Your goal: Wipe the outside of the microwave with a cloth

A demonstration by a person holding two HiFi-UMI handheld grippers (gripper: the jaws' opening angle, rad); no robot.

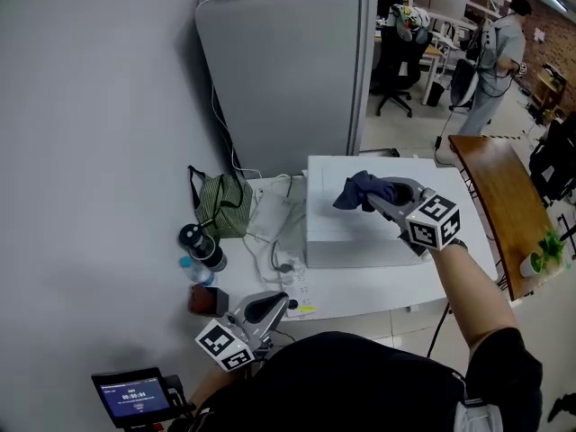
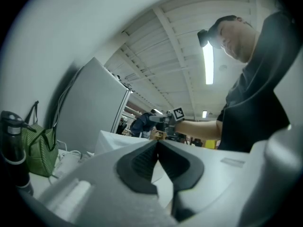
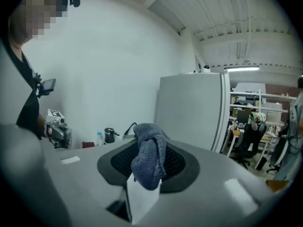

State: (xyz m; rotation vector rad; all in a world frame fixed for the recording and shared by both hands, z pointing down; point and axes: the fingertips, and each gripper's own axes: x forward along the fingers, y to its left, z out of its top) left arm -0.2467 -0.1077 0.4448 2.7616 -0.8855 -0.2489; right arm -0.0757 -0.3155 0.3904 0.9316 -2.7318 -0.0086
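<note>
A white microwave [image 1: 346, 241] stands on the white table, its flat top facing me; in the left gripper view its top corner [image 2: 110, 140] shows. My right gripper [image 1: 376, 196] is shut on a dark blue cloth [image 1: 358, 190], held just over the microwave's top near the middle. The bunched cloth [image 3: 149, 159] fills the space between the black pads in the right gripper view. My left gripper [image 1: 277, 302] sits low at the table's front edge, shut with nothing in it; its black pads [image 2: 142, 165] meet.
A grey fridge [image 1: 288, 79] stands behind the microwave. Left of the microwave lie white cables [image 1: 274, 232], a green bag [image 1: 223, 207], a black bottle [image 1: 200, 246] and a small red box [image 1: 207, 301]. A wooden table [image 1: 504, 207] is at right. A person [image 1: 498, 61] stands far back.
</note>
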